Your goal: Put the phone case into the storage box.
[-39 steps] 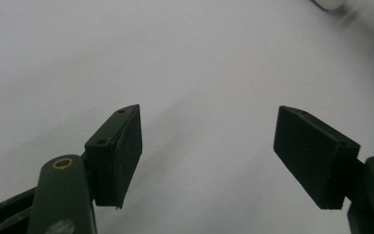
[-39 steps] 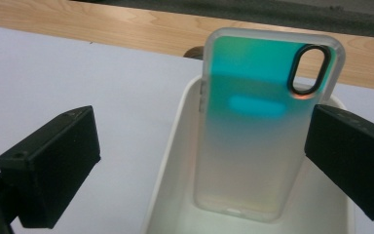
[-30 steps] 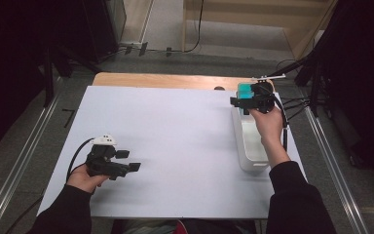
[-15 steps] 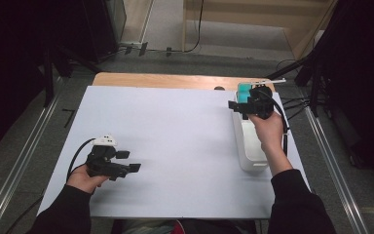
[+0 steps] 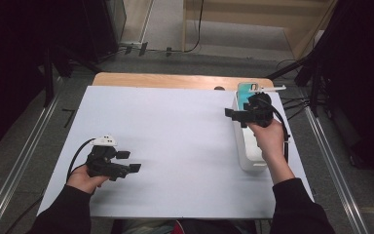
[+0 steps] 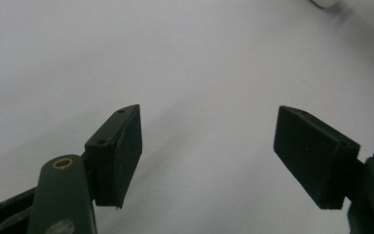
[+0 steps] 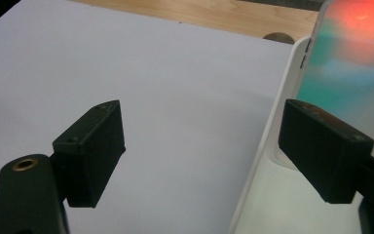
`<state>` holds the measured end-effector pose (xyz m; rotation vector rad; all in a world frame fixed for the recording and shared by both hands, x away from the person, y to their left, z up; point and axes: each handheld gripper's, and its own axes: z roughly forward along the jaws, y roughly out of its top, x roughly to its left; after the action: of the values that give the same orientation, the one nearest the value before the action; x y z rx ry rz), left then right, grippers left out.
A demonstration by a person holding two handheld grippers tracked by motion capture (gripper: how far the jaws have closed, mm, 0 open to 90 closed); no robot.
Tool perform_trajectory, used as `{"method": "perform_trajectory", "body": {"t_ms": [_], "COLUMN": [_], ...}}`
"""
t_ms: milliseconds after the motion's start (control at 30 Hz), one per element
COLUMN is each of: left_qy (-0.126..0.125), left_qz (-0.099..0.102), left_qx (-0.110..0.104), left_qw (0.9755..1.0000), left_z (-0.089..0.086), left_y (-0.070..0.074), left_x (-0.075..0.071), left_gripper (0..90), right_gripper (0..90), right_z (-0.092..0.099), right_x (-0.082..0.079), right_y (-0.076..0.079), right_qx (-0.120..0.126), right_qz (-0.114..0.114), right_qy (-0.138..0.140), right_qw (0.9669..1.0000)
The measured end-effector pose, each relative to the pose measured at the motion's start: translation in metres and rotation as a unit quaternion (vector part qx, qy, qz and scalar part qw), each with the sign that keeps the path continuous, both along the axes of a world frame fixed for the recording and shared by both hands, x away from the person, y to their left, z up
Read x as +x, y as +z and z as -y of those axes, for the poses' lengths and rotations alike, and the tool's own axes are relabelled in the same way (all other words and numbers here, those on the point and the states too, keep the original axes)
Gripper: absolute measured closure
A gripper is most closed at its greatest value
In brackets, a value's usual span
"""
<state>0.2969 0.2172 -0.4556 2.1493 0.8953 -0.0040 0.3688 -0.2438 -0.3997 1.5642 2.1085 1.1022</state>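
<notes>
A white tray (image 5: pixel 251 155) lies at the right edge of the white sheet (image 5: pixel 175 136). A teal, phone-like slab (image 5: pixel 246 92) stands at the tray's far end. My right gripper (image 5: pixel 236 117) hovers over the tray's left rim, pointing left. Its jaws have just been closing a little, and they stand open with nothing between them. In the right gripper view the right gripper (image 7: pixel 202 105) straddles the tray rim (image 7: pixel 265 146), with the teal slab (image 7: pixel 350 73) just beyond. My left gripper (image 5: pixel 129 161) rests open low over the sheet at the near left, and the left gripper (image 6: pixel 208 112) holds nothing.
The sheet covers most of a wooden tabletop (image 5: pixel 165 80), which shows along the far edge. A thin white stick (image 5: pixel 268 89) pokes out by the teal slab. Metal rails (image 5: pixel 24 161) run along both sides of the table. Cables (image 5: pixel 292 105) trail off to the right.
My right gripper has drawn back toward the person and slightly left, away from the teal slab at the tray's far end. The left hand has stayed put.
</notes>
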Motion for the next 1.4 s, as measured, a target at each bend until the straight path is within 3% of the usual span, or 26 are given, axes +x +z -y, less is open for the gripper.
{"method": "perform_trajectory", "body": {"t_ms": [167, 467, 567, 900, 1100, 1267, 1400], "left_qy": [0.001, -0.004, -0.006, -0.011, -0.011, -0.012, -0.013], "left_qz": [0.0, 0.0, 0.0, -0.001, -0.001, -0.001, -0.001], "left_qx": [-0.001, 0.003, 0.003, 0.002, -0.011, -0.01, -0.009], "left_qw": [1.0, 1.0, 1.0, 0.9999, 0.9999, 0.9999, 0.9999], "left_z": [0.0, 0.0, 0.0, 0.0, 0.0, 0.0, 0.0], "left_y": [0.0, 0.0, 0.001, 0.001, 0.002, 0.002, 0.002], "left_x": [0.0, -0.001, -0.001, -0.001, -0.001, -0.001, -0.001], "left_gripper": [25.7, 25.7, 25.7, 25.7, 25.7, 25.7, 25.7], "right_gripper": [21.4, 22.0, 22.0, 22.0, 22.0, 22.0, 22.0], "right_z": [-0.006, -0.012, -0.014, -0.023, -0.028, -0.032, -0.033], "right_x": [-0.007, -0.016, -0.019, -0.033, -0.04, -0.047, -0.052], "right_y": [-0.001, -0.005, -0.006, -0.011, -0.014, -0.015, -0.017], "right_qx": [-0.005, 0.002, -0.011, -0.007, 0.002, 0.007, 0.039], "right_qz": [-0.002, -0.004, 0.012, 0.001, -0.004, -0.005, -0.007], "right_qy": [0.016, 0.033, 0.045, 0.077, 0.103, 0.122, 0.155], "right_qw": [0.9999, 0.9994, 0.9989, 0.997, 0.9947, 0.9925, 0.9871]}}
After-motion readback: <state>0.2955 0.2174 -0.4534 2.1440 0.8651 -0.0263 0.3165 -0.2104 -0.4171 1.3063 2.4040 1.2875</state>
